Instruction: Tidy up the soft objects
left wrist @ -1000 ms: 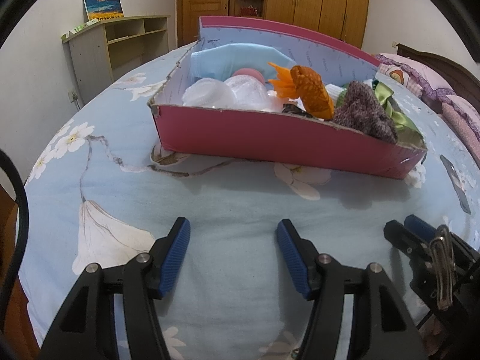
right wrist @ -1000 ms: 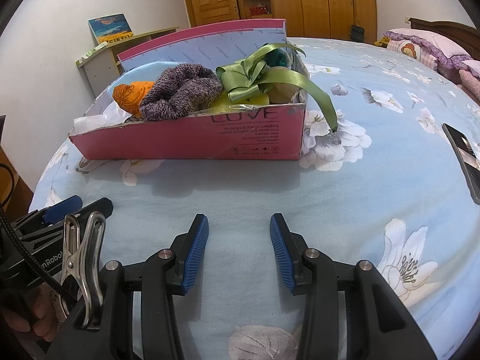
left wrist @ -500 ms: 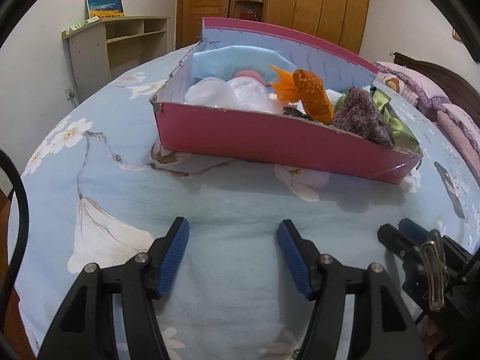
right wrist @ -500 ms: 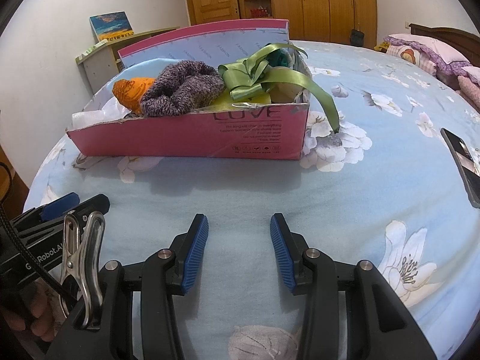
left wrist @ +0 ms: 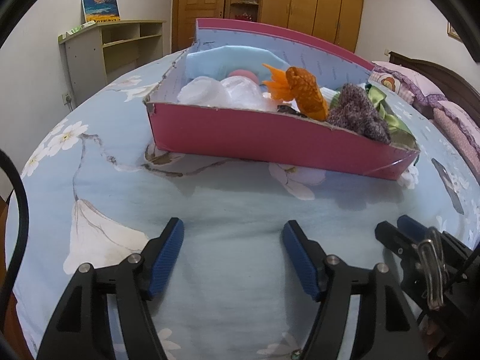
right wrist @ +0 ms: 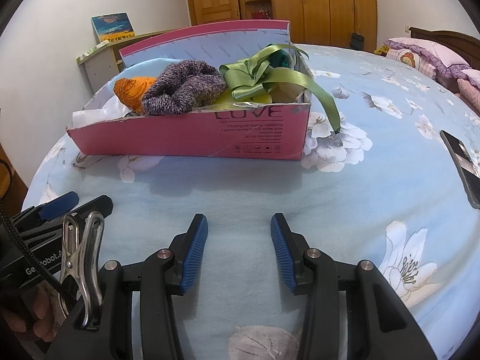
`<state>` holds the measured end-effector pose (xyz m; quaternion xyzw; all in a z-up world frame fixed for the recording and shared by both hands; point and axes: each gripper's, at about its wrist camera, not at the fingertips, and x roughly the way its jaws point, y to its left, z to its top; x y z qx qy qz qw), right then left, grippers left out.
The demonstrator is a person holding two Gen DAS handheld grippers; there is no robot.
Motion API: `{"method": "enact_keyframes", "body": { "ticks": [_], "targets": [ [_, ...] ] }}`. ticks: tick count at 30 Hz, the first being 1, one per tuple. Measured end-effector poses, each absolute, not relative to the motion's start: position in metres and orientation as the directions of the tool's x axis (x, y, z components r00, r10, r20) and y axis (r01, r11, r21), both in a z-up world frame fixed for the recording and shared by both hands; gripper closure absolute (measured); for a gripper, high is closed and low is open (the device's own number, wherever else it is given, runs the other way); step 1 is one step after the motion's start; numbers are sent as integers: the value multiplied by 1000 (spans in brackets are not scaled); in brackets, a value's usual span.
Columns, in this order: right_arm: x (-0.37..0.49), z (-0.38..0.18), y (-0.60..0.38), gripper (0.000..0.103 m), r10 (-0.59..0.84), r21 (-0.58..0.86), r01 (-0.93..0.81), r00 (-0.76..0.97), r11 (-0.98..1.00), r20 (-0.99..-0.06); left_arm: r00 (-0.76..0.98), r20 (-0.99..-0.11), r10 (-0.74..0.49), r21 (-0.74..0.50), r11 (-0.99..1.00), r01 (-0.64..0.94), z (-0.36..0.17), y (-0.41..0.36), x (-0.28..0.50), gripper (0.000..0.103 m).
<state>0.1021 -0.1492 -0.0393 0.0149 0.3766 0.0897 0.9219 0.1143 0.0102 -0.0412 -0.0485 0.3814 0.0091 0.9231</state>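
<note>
Your two grippers hover side by side over the near edge of a bed (left wrist: 240, 198) spread with a pale blue flowered sheet, both empty. The left gripper (left wrist: 233, 252) has its blue pads (left wrist: 166, 258) spread wide, the jaws having just been opening with only sheet between them; the right gripper (right wrist: 239, 250) holds its pads (right wrist: 195, 255) parted and likewise grips nothing. Each shows at the other's side of the frame, a metal clip (right wrist: 82, 258) on the left one's body. Farther in, toward the middle of the bed, sits the pink box (right wrist: 192, 138), its lid standing upright behind it, already full of soft things: a blue cloth (left wrist: 228, 60) at the left end, white crumpled bags (left wrist: 222, 94) and a pink ball (left wrist: 243, 75) beside it, an orange fish toy (left wrist: 306, 93) leaning on the front wall, a purple knit (right wrist: 183, 90) next to it, and a green ribbon (right wrist: 264, 75) at the right end, one tail draped over the box's right corner onto the sheet. A phone (right wrist: 462, 165) lies near the bed's right edge, well apart from the box.
</note>
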Motion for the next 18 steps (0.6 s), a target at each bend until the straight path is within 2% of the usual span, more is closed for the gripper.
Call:
{"method": "enact_keyframes", "body": {
  "ticks": [18],
  "targets": [
    [102, -30, -149, 57, 159, 84, -142, 682, 986, -714, 693, -721, -13, -93, 993, -78, -29, 7, 113, 30]
  ]
}}
